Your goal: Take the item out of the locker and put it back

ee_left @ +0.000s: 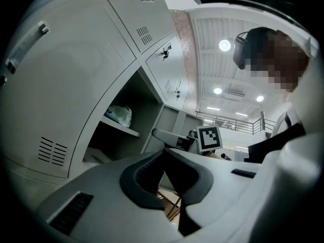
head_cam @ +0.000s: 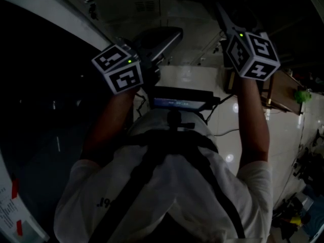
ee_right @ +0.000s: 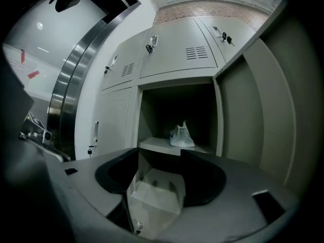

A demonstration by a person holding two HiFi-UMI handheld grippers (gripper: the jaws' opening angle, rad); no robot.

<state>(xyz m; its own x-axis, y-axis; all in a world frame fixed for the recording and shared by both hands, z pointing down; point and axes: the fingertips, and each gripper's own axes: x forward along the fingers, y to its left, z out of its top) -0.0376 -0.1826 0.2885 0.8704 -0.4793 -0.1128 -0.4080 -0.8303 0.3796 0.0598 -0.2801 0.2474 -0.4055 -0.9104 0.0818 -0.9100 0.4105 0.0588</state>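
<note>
You're up at the open locker [ee_right: 177, 80] with both arms raised, and neither gripper has anything. Your right gripper [ee_right: 159, 153] has its jaws well apart. Between them is only the lower compartment, and they point just under the shelf [ee_right: 152, 145]. Your left gripper [ee_left: 163, 155] has its jaws brought together at the tips, with nothing pinched between them, and it is angled off to the side of the opening.

The item, a pale plastic bag [ee_right: 181, 135] with a bit of blue on it, sits on that shelf. It is about midway along, slightly nearer the right-hand end, and well apart from both grippers. The door [ee_right: 253, 110] stands swung open on the right.

As for progress, the bag is in the locker and untouched by either gripper. So either the take-out hasn't begun or the bag is already back in. The pictures can't settle which, though the spread right gripper facing the shelf leans me toward a reach yet to come.

There is little writing to read. The marker cube [head_cam: 119, 67] on your left gripper shows only black-and-white squares. The blue print on the bag, the small print on your shirt [head_cam: 104, 202] and the notice [head_cam: 12, 206] at the lower-left corner of the head view are all too small to make out.
</note>
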